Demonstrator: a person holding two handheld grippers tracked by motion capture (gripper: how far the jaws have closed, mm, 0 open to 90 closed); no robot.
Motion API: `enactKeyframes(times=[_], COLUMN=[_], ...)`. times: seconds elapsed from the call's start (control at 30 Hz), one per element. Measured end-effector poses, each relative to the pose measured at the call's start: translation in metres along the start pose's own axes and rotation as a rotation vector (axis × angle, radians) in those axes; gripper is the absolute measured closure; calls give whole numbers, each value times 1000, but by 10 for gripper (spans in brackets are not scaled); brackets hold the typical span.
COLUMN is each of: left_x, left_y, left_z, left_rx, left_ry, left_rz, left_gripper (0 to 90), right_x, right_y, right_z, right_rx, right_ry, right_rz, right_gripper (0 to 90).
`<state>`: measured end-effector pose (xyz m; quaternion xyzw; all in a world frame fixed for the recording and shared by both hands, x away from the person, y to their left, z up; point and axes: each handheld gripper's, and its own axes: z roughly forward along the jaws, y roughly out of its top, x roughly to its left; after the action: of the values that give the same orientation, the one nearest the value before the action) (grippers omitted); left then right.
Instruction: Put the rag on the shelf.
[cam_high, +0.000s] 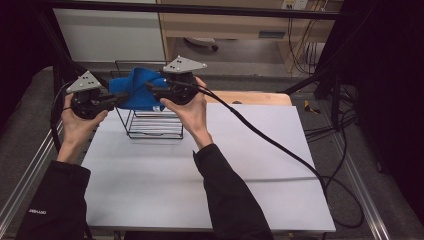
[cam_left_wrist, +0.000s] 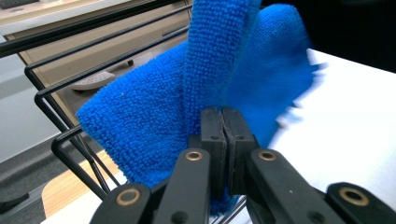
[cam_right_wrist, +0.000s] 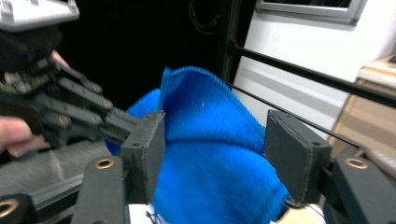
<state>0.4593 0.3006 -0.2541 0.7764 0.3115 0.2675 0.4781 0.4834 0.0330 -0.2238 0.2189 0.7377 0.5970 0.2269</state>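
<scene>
White table (cam_high: 215, 175), black wire rack (cam_high: 152, 125) standing at its far left

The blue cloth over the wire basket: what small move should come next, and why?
Probably close the right gripper on the blue cloth. Its jaws stand open around the cloth, while the left gripper is already shut on it above the wire basket.

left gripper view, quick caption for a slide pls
Left gripper shut on a fold of the blue cloth, beside the black wire rack.

High view: above the table's (cam_high: 210, 170) near edge, facing forward and down. Both tool views: close to the blue cloth (cam_left_wrist: 154, 116), from opposite sides; all three share it.
</scene>
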Motion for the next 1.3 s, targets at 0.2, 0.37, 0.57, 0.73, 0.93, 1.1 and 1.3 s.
enactKeyframes(times=[0.2, 0.37, 0.57, 0.73, 0.93, 1.1, 1.3], left_x=[0, 0, 1, 3, 8, 13, 12], left_y=[-2, -3, -6, -10, -11, -12, -17], left_z=[1, 0, 0, -4, -16, -16, -6], left_rx=[8, 8, 7, 1, -20, -29, -17], left_ry=[3, -2, -11, -11, 41, 79, 106], left_rz=[9, 9, -6, -42, -93, -136, -152], left_gripper=[882, 882, 876, 767, 619, 641, 661], right_x=[14, 23, 24, 22, 23, 21, 17], right_y=[12, 24, 22, 15, -3, -23, -45], right_z=[18, 33, 38, 29, 12, 5, 0], right_rx=[34, 44, 116, 156, 145, 139, 137], right_ry=[24, 20, 22, 12, -12, -47, -72], right_rz=[-30, -32, -16, 9, 62, 119, 172], right_gripper=[447, 551, 888, 897, 896, 892, 852])
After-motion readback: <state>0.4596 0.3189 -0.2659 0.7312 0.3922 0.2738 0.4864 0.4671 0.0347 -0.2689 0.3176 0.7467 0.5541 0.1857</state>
